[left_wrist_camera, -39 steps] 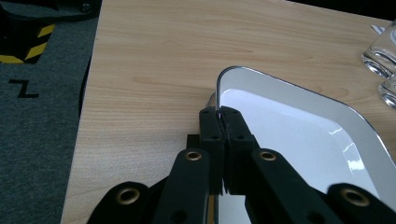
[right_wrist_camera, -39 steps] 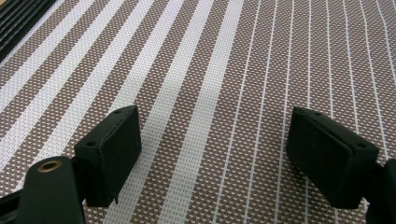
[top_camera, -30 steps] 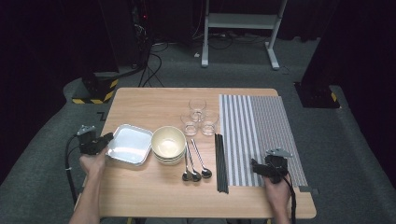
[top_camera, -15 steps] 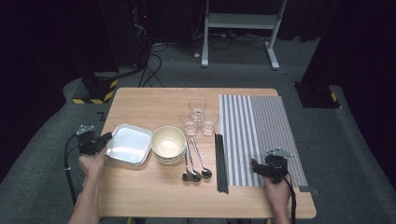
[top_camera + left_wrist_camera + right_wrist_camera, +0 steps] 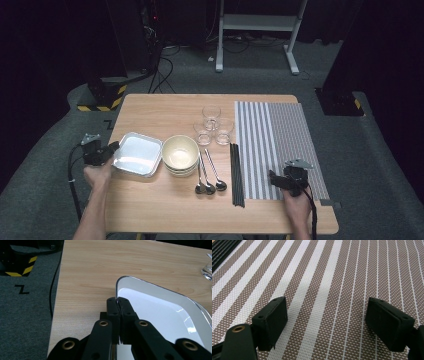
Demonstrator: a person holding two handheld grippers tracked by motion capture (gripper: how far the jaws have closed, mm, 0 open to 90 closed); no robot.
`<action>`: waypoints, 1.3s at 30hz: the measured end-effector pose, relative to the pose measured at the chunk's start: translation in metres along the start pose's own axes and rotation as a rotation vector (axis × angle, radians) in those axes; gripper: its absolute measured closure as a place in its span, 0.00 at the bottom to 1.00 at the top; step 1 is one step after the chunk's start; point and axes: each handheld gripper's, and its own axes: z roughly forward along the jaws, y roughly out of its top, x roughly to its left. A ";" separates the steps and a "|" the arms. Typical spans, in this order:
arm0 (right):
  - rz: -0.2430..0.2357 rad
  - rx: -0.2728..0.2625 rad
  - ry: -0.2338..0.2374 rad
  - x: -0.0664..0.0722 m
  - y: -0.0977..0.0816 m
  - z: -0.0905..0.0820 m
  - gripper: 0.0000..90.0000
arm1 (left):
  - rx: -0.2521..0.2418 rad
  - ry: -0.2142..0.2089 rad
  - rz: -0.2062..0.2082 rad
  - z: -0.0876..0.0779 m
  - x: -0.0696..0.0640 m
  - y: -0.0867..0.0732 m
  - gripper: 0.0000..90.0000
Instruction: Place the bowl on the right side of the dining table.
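Note:
A shiny rectangular metal tray (image 5: 137, 154) lies at the table's left edge. My left gripper (image 5: 114, 147) comes in from the left and is shut on the tray's near-left rim. In the left gripper view, the two black jaws of that gripper (image 5: 118, 301) meet on the thin rim of the tray (image 5: 162, 312). My right gripper (image 5: 272, 177) hovers low over the front part of the striped placemat (image 5: 280, 140), pointing left. In the right gripper view its jaws (image 5: 325, 315) stand wide apart with just the mat's weave (image 5: 324, 277) between them.
Stacked cream bowls (image 5: 180, 152) sit right of the tray. Three spoons (image 5: 207, 175) and black chopsticks (image 5: 236, 175) lie between the bowls and the mat. Three clear glasses (image 5: 212, 125) stand behind them. The wooden table (image 5: 165, 215) has bare room along its front and back.

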 end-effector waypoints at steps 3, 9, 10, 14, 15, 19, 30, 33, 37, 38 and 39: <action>0.000 0.000 0.000 0.000 0.000 0.000 0.20 | -0.002 0.002 0.002 0.000 0.000 0.000 0.98; 0.002 0.001 0.000 0.000 0.000 0.000 0.20 | -0.005 0.005 0.002 -0.001 0.000 0.001 0.98; 0.000 0.000 0.000 0.000 0.000 0.000 0.20 | -0.005 0.005 0.002 -0.001 0.000 0.001 0.98; 0.001 0.000 0.000 0.000 0.000 0.000 0.20 | -0.006 0.007 0.002 -0.002 0.001 0.001 0.98; 0.000 0.000 0.000 0.000 0.000 0.000 0.20 | -0.006 0.007 0.002 -0.002 0.001 0.001 0.98; 0.000 0.000 0.000 0.000 0.000 0.000 0.20 | -0.008 0.011 0.000 -0.002 0.002 0.001 0.98; 0.001 0.000 0.000 0.000 0.000 0.000 0.20 | -0.009 0.025 -0.008 -0.004 0.006 0.000 0.98; 0.000 0.000 0.000 0.000 0.000 0.000 0.20 | -0.007 0.027 -0.009 -0.004 0.006 -0.001 0.98; 0.000 0.000 0.000 0.000 0.000 0.000 0.20 | -0.004 0.031 -0.008 -0.004 0.007 -0.001 0.98; 0.001 0.000 0.000 0.000 0.000 0.000 0.20 | -0.004 0.031 -0.009 -0.003 0.007 -0.002 0.98; 0.001 0.000 0.000 0.000 0.000 0.000 0.20 | -0.003 0.032 -0.010 -0.003 0.007 -0.002 0.98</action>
